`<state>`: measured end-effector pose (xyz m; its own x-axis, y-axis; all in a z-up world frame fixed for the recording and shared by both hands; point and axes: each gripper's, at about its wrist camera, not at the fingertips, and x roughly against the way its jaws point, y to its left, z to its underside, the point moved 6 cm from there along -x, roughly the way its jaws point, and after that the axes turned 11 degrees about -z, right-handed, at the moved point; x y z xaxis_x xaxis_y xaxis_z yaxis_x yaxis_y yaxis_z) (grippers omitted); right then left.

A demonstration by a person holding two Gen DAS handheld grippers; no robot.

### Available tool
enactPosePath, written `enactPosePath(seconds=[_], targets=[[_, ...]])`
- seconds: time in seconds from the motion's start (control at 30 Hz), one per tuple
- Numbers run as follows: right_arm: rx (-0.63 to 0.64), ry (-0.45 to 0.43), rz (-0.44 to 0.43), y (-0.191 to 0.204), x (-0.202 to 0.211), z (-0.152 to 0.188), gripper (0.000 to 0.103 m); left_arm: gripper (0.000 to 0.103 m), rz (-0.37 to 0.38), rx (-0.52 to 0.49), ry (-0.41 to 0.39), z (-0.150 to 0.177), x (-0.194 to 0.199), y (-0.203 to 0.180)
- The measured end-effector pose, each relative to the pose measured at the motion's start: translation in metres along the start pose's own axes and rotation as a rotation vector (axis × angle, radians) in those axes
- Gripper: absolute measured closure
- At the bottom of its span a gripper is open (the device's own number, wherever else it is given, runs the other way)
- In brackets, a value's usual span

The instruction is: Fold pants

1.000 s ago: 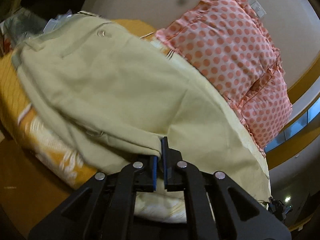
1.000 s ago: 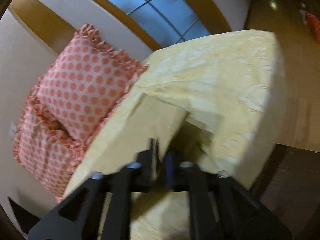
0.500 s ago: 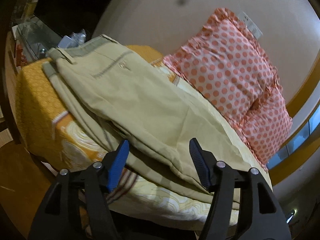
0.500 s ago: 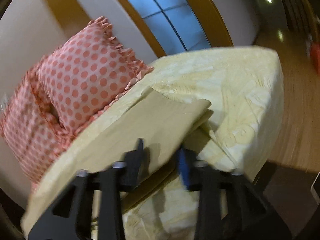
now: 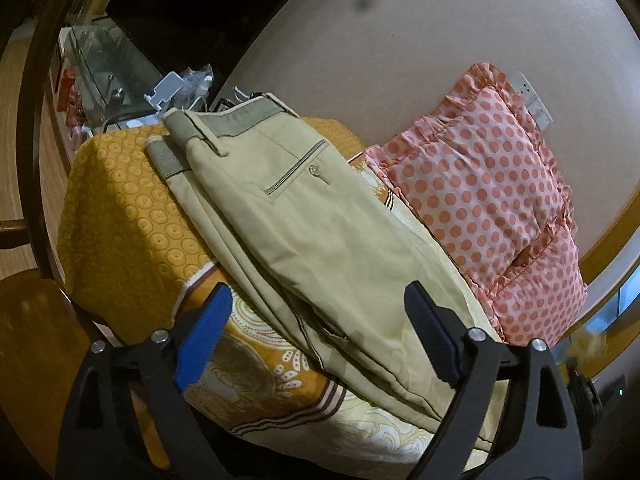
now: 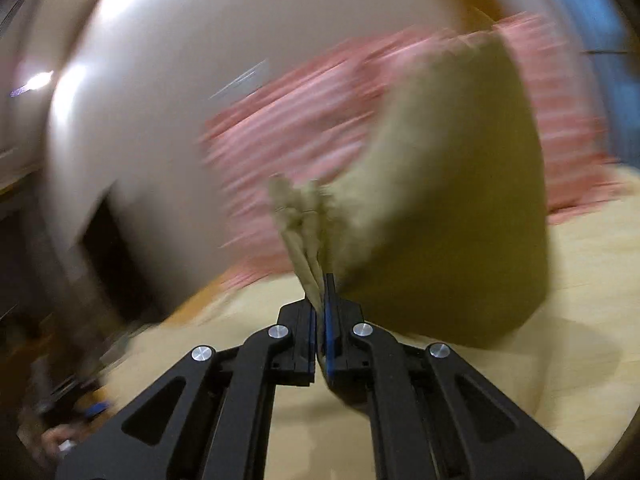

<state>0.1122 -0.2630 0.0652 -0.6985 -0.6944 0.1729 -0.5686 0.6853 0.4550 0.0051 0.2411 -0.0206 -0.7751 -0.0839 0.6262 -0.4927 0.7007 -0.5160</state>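
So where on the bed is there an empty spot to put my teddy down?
The orange patterned bedspread is bare at the corner, between the pants and the bed's edge. A strip by the open left tool is bare too. The polka-dot pillows fill the wall side, and the right tool holds pants fabric above the yellow sheet.

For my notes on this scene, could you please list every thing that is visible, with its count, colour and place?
khaki cotton pants: one, beige, lying on the bed, one end lifted by the right gripper
patterned orange and cream bedsheet: one, covering the bed
polka-dot frilled pillows: two, pink with orange dots, against the wall
glass-topped side table: one, far left, with small clutter
wall socket: one, white, above the pillows
left gripper: black, blue fingers apart, empty
right gripper: black, fingers shut on pants fabric
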Motion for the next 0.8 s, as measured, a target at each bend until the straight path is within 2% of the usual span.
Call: enactPosePath(seconds=[0.03, 0.1, 0.13, 0.2, 0.23, 0.27, 0.33, 0.47, 0.67, 0.7, 0.73, 0.77, 0.8], targets=[[0.015, 0.089, -0.067, 0.022, -0.031, 0.018, 0.099, 0.014, 0.004, 0.002, 0.003, 0.0, -0.001, 0.0], [0.05, 0.275, -0.122, 0.05, -0.077, 0.056, 0.098, 0.012, 0.013, 0.011, 0.004, -0.002, -0.003, 0.0], [0.078, 0.419, -0.134, 0.064, -0.102, 0.087, 0.095, 0.012, 0.017, 0.016, 0.007, -0.003, -0.004, 0.0], [0.097, 0.566, -0.149, 0.078, -0.118, 0.12, 0.084, 0.011, 0.025, 0.035, 0.016, -0.008, -0.008, 0.0], [0.102, 0.592, -0.15, 0.082, -0.117, 0.129, 0.064, 0.011, 0.026, 0.045, 0.015, -0.01, -0.009, 0.002], [0.108, 0.58, -0.155, 0.084, -0.112, 0.129, 0.037, 0.011, 0.022, 0.055, 0.012, -0.012, -0.01, 0.003], [0.114, 0.499, -0.168, 0.084, -0.094, 0.117, 0.012, 0.011, 0.007, 0.074, 0.003, -0.019, -0.014, 0.006], [0.082, 0.388, -0.167, 0.069, -0.064, 0.089, 0.012, 0.011, -0.025, 0.124, -0.016, -0.031, -0.018, 0.014], [0.034, 0.351, -0.183, 0.061, -0.049, 0.084, 0.012, 0.016, -0.058, 0.208, -0.017, -0.048, -0.027, 0.025], [0.028, 0.351, -0.188, 0.06, -0.049, 0.086, 0.012, 0.019, -0.061, 0.219, -0.014, -0.05, -0.029, 0.026], [0.024, 0.352, -0.192, 0.058, -0.05, 0.087, 0.012, 0.028, -0.069, 0.234, -0.007, -0.053, -0.032, 0.028], [0.018, 0.35, -0.194, 0.056, -0.049, 0.089, 0.012, 0.064, -0.073, 0.249, 0.021, -0.053, -0.039, 0.032], [0.012, 0.346, -0.192, 0.053, -0.047, 0.09, 0.012, 0.09, -0.085, 0.247, 0.049, -0.054, -0.046, 0.035]])
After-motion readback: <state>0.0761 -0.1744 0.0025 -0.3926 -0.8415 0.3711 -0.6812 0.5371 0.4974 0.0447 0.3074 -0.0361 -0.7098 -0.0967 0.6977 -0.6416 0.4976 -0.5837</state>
